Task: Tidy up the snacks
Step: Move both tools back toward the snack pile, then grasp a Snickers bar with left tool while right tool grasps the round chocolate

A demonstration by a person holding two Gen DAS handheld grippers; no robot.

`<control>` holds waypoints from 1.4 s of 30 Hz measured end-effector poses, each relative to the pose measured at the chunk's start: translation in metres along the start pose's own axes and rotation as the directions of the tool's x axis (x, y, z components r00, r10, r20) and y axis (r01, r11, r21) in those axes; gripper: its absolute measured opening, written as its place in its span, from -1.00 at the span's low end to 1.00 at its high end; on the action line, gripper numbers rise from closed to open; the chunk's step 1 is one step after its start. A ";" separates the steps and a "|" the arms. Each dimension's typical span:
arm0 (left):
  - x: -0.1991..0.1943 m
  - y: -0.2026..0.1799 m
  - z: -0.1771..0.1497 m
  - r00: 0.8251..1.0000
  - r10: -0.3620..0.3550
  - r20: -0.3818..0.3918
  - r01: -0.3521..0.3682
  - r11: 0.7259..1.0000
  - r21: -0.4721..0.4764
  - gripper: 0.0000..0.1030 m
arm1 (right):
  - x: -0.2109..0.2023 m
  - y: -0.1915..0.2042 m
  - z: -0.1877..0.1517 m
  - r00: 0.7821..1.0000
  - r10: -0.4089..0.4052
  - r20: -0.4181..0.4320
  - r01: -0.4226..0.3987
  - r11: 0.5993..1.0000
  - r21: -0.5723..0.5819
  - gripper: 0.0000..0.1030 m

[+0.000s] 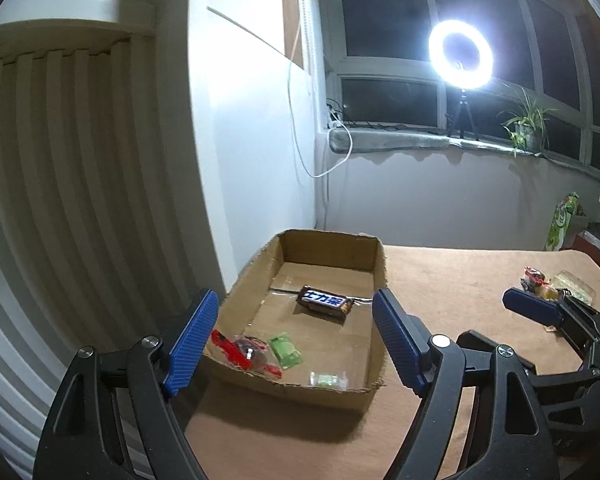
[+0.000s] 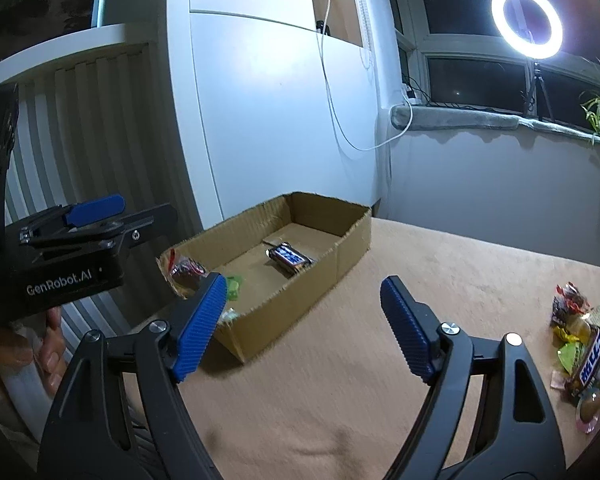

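Brown table (image 2: pixel 440 264), broad and mostly bare between box and pile: ample open room for a level carry. Shallow cardboard box (image 1: pixel 332 248) at the table's left end, near the wall, torn low rim on the near side, easy to clear. Inside: Snickers bar (image 1: pixel 325 302) mid-floor, red-wrapped candy (image 1: pixel 242 350) and green sweet (image 1: pixel 286 349) toward the near wall. Left gripper (image 1: pixel 288 344) wide open, empty, poised over the box. Right gripper (image 2: pixel 300 328) likewise wide, nothing between the pads, over bare table. Remaining snack pile (image 2: pixel 580 344) at the right edge: second Snickers bar (image 2: pixel 590 362) atop small wrapped candies. Probably light, crinkly, slippery wrappers; bar fairly stiff, best pinched across its middle. Table edge close beside the pile.
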State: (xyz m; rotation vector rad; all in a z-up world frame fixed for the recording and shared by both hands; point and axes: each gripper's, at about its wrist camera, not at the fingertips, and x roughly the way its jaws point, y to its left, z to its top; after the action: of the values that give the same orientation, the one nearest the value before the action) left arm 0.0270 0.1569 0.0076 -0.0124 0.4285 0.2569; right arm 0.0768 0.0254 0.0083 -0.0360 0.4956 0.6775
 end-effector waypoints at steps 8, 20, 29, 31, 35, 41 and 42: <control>0.004 -0.027 0.002 0.998 -0.052 -0.023 0.053 0.998 0.042 0.54 | -0.012 -0.019 -0.013 1.000 -0.006 -0.004 0.006 0.999 0.033 0.59; 0.018 -0.089 0.001 0.975 -0.201 -0.090 0.208 0.975 0.072 0.55 | -0.049 -0.087 -0.036 0.989 -0.142 -0.026 0.144 0.984 0.105 0.59; 0.033 -0.173 -0.007 0.905 -0.386 -0.179 0.407 0.908 0.100 0.55 | -0.088 -0.166 -0.078 0.924 -0.340 -0.175 0.365 0.920 0.143 0.60; 0.038 -0.195 -0.010 0.884 -0.421 -0.205 0.449 0.886 0.116 0.55 | -0.099 -0.183 -0.087 0.905 -0.378 -0.195 0.409 0.899 0.157 0.60; 0.048 -0.232 -0.013 0.842 -0.477 -0.253 0.517 0.847 0.124 0.55 | -0.112 -0.203 -0.097 0.880 -0.422 -0.219 0.459 0.873 0.165 0.60; 0.063 -0.274 -0.019 0.798 -0.524 -0.297 0.576 0.808 0.121 0.54 | -0.117 -0.216 -0.103 0.876 -0.425 -0.229 0.467 0.867 0.173 0.60; 0.065 -0.279 -0.020 0.796 -0.524 -0.303 0.579 0.805 0.128 0.54 | -0.116 -0.216 -0.104 0.877 -0.421 -0.231 0.462 0.871 0.170 0.60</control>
State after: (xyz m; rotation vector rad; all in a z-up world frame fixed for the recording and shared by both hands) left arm 0.1458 -0.0987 -0.0492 0.0414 0.6872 -0.3855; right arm 0.0866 -0.2321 -0.0587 -0.0040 0.7150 0.1617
